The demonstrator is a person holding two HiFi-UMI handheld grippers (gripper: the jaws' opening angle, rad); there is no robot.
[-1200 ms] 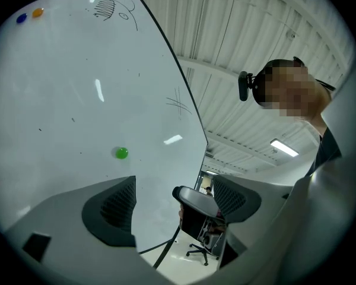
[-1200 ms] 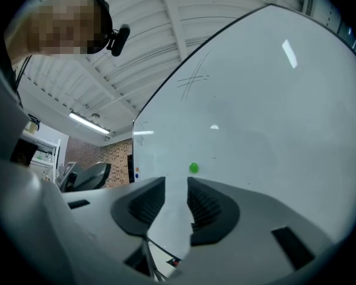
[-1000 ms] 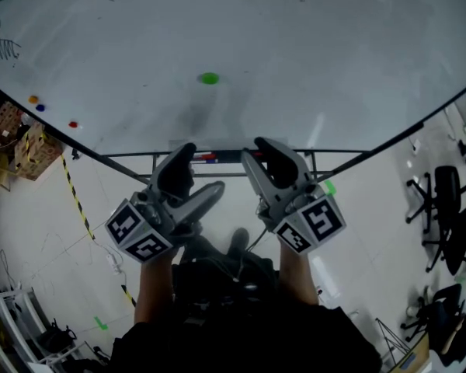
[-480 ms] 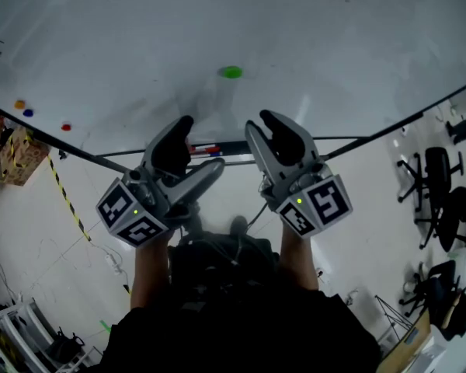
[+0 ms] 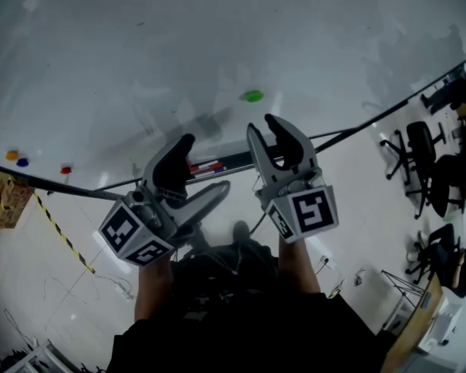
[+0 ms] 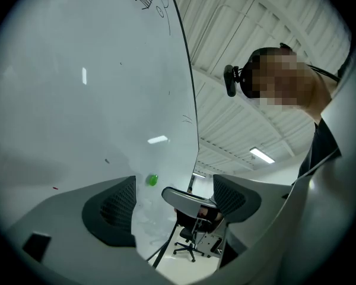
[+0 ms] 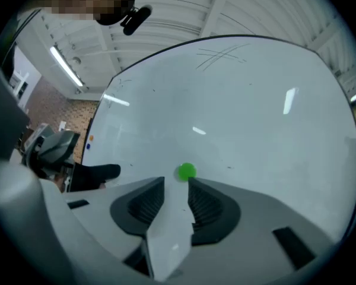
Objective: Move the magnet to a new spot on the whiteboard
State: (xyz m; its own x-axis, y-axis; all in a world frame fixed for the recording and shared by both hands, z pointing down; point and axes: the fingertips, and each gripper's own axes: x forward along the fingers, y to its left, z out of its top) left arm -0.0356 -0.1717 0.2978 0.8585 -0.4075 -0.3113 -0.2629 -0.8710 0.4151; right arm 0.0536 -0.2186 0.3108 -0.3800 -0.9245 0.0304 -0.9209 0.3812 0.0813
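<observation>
A small green magnet (image 5: 253, 95) sticks to the whiteboard (image 5: 311, 45), which fills the upper part of the head view. My right gripper (image 5: 262, 127) points at the board just below the magnet. Its jaws are opening and nothing is between them. In the right gripper view the magnet (image 7: 186, 171) sits just beyond the tips of the right gripper (image 7: 175, 189), a little apart from them. My left gripper (image 5: 203, 163) is lower and to the left, open and empty. The left gripper view shows the magnet (image 6: 152, 180) past the wide jaws of the left gripper (image 6: 175, 200).
Three small magnets, orange (image 5: 12, 155), blue (image 5: 22, 162) and red (image 5: 65, 169), sit at the board's lower left. Markers (image 5: 210, 165) lie in the tray under the board. Office chairs (image 5: 419, 142) stand at the right. Striped tape (image 5: 62, 231) runs over the floor.
Both grippers have risen towards the board, and the right one now sits close under the green magnet. The view has swung, so the magnet appears further right.
</observation>
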